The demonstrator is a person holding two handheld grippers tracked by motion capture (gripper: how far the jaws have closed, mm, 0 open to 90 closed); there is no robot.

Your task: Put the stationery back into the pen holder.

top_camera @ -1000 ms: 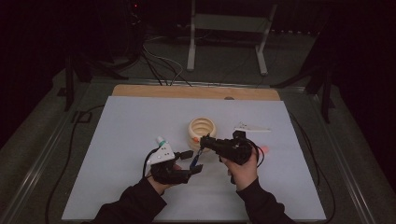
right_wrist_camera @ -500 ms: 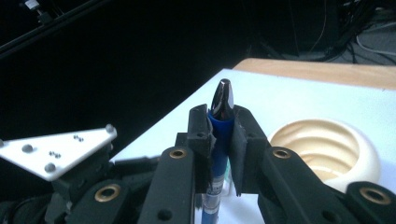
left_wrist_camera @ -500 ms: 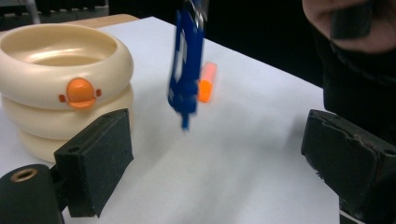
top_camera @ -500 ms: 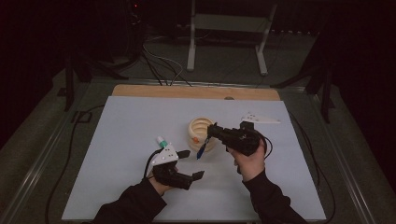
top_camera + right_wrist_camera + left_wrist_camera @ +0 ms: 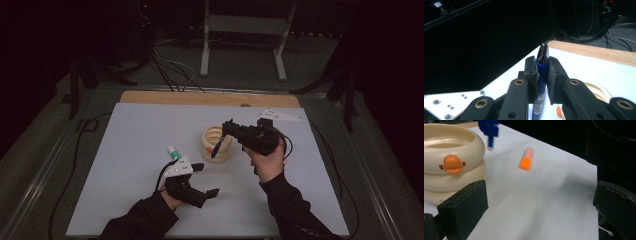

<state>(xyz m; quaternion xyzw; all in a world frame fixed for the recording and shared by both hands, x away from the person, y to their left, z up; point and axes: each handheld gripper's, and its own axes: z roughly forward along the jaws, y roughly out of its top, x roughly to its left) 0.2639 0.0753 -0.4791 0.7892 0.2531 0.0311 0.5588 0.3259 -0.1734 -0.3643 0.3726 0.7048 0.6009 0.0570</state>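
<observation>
Blue pen (image 5: 216,148) between right tongs (image 5: 226,126)

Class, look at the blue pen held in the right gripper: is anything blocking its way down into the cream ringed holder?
Nothing visible blocks it. The right gripper clamps the blue pen, which hangs tip-down at the cream ringed holder, whose opening looks free. The left gripper, jaws open, sits nearer the person, and the orange cap lies aside on the mat.

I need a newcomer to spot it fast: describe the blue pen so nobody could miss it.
Start at the white mat on the table and find the cream ringed holder near its middle. Just above the holder's right side, the right gripper pinches the blue pen, which hangs slanted with its lower end over the holder. It is the one blue thing, unlike the orange cap lying flat on the mat.
</observation>
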